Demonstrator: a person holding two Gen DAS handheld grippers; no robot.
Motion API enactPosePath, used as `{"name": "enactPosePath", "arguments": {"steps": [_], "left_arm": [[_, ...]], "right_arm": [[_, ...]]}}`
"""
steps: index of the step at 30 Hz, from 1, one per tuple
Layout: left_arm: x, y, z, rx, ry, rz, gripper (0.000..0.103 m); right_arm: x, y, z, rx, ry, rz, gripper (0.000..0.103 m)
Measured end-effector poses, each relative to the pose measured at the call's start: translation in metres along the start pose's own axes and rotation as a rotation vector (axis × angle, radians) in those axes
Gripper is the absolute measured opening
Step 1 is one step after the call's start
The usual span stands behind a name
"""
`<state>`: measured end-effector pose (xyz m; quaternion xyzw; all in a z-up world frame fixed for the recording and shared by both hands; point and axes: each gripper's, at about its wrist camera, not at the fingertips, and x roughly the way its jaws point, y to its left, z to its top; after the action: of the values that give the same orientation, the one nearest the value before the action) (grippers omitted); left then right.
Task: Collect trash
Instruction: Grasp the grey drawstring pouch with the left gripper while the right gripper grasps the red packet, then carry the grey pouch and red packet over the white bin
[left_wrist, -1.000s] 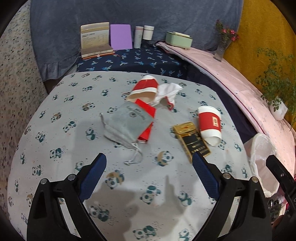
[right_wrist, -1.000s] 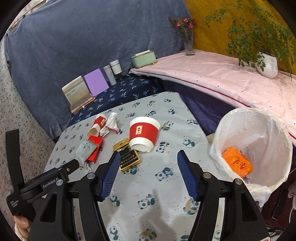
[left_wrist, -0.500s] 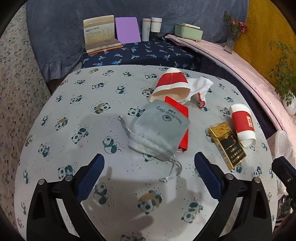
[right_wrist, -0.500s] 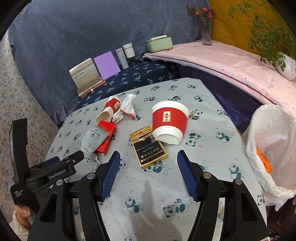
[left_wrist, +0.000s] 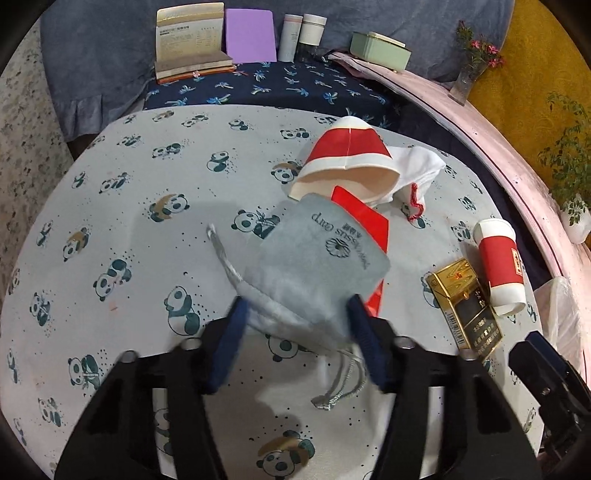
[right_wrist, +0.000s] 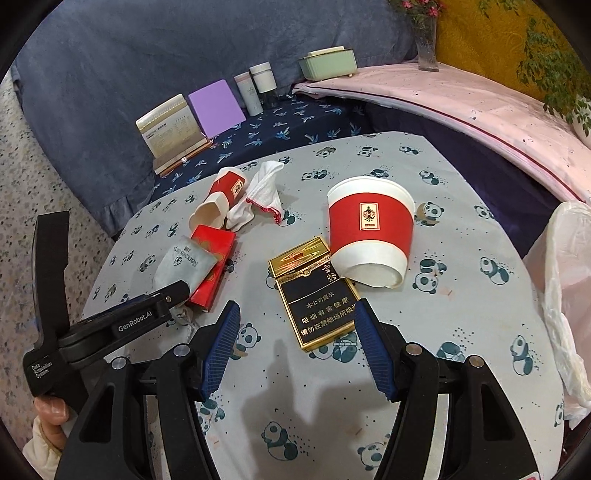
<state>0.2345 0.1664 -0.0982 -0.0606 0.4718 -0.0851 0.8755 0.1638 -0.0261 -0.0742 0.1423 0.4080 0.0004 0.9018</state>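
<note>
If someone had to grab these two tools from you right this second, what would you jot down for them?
Left hand-held gripper: fingers either side of the grey pouch, closing; grip not confirmed.
Right hand-held gripper: open, fingers flanking the near end of the cigarette pack.
On the table: two paper cups, red packet, white cloth.
Bin bag on the right.
Nothing here is bagged yet; every piece is left.

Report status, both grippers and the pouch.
Left hand-held gripper astride grey pouch, not shut. Right hand-held gripper open over cigarette pack. Pouch overlaps red packet.
</note>
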Motion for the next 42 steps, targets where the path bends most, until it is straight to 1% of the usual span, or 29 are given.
{"name": "enactPosePath", "arguments": {"steps": [1,3,4,8,11,16,19,23,26,31,34,36,38,39,41,42], "left_arm": [[-0.001,-0.001,-0.001,0.006,0.004,-0.012,0.023],[-0.004,-0.002,-0.002,0.011,0.008,-0.018,0.009],[-0.008,-0.002,-0.003,0.009,-0.003,-0.02,0.007],[-0.026,0.007,-0.006,-0.031,-0.02,-0.054,0.006],[-0.036,0.015,-0.009,-0.05,-0.037,-0.025,0.006],[-0.044,0.043,-0.01,-0.129,-0.033,0.006,0.006],[-0.047,0.054,-0.01,-0.15,-0.04,0.034,0.006],[-0.048,0.067,-0.009,-0.168,-0.04,0.049,0.006],[-0.049,0.073,-0.008,-0.179,-0.043,0.051,0.006],[-0.046,0.082,-0.008,-0.192,-0.042,0.051,0.006],[-0.044,0.084,-0.009,-0.196,-0.036,0.044,0.006],[-0.043,0.083,-0.01,-0.193,-0.033,0.038,0.006],[-0.042,0.08,-0.011,-0.188,-0.03,0.031,0.006],[-0.042,0.079,-0.011,-0.184,-0.029,0.027,0.006],[-0.042,0.073,-0.012,-0.176,-0.028,0.017,0.006],[-0.042,0.071,-0.012,-0.173,-0.027,0.012,0.006]], "right_arm": [[0.002,0.001,0.0,-0.001,0.003,0.001,0.062],[0.005,0.003,0.0,-0.003,0.008,0.003,0.062],[0.007,0.005,0.0,-0.005,0.011,0.006,0.062],[0.011,0.015,0.0,-0.012,0.015,0.02,0.062],[0.016,0.025,0.001,-0.021,0.021,0.037,0.062],[0.029,0.044,0.005,-0.027,0.034,0.069,0.062],[0.043,0.058,0.01,-0.013,0.049,0.096,0.062],[0.058,0.078,0.017,-0.002,0.056,0.1,0.062],[0.071,0.096,0.021,-0.005,0.065,0.083,0.062],[0.089,0.114,0.02,-0.005,0.082,0.03,0.074],[0.099,0.117,0.015,-0.017,0.094,-0.007,0.074],[0.102,0.113,0.013,-0.015,0.098,-0.016,0.07],[0.102,0.108,0.011,-0.016,0.104,-0.023,0.055],[0.101,0.105,0.01,-0.016,0.101,-0.024,0.052],[0.095,0.097,0.009,-0.007,0.096,-0.025,0.035],[0.094,0.095,0.009,-0.005,0.094,-0.025,0.03]]}}
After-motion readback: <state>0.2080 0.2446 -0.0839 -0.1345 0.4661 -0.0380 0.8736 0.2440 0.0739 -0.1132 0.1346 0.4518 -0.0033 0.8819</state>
